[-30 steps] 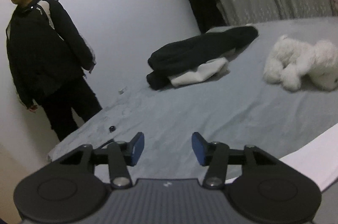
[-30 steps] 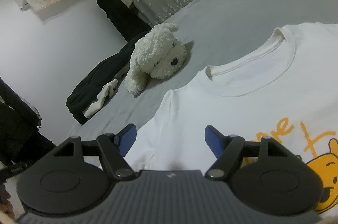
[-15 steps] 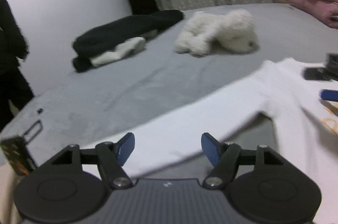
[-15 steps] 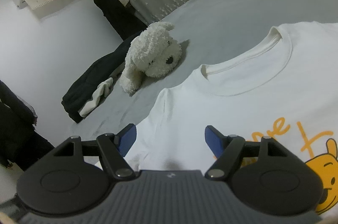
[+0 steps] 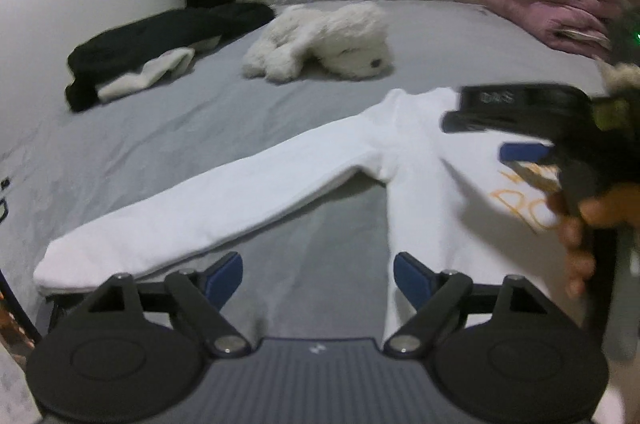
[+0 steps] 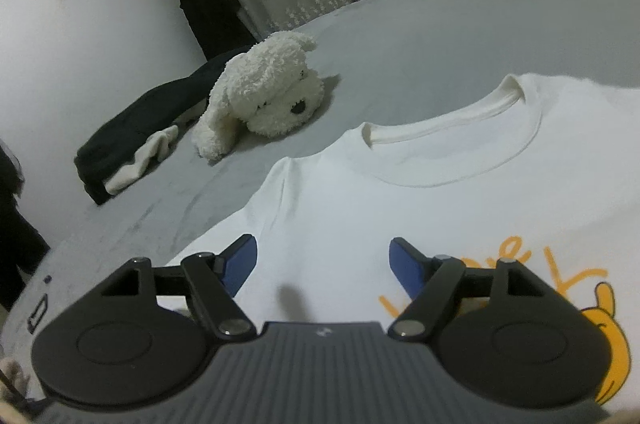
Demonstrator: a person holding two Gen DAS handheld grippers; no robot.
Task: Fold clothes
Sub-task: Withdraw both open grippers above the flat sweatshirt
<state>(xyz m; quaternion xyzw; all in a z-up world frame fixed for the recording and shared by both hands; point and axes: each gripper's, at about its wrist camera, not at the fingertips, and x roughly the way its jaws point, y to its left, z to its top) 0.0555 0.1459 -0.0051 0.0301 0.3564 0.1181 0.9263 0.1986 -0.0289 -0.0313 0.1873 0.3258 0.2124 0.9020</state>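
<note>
Grey bed (image 5: pixel 168 143) carries our soft, light white sweatshirt (image 6: pixel 400 207); we'd pinch its limp sleeve (image 5: pixel 208 207) near the cuff. Left claw (image 5: pixel 318 274) is opening, empty; right claw (image 6: pixel 323 264) gapes empty.

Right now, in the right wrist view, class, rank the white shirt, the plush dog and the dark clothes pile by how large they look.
1. White shirt, largest by far, though nearest the camera.
2. and 3. Plush dog and dark clothes pile look alike; the pile lies farther off and partly hidden behind the dog, so unranked.
</note>
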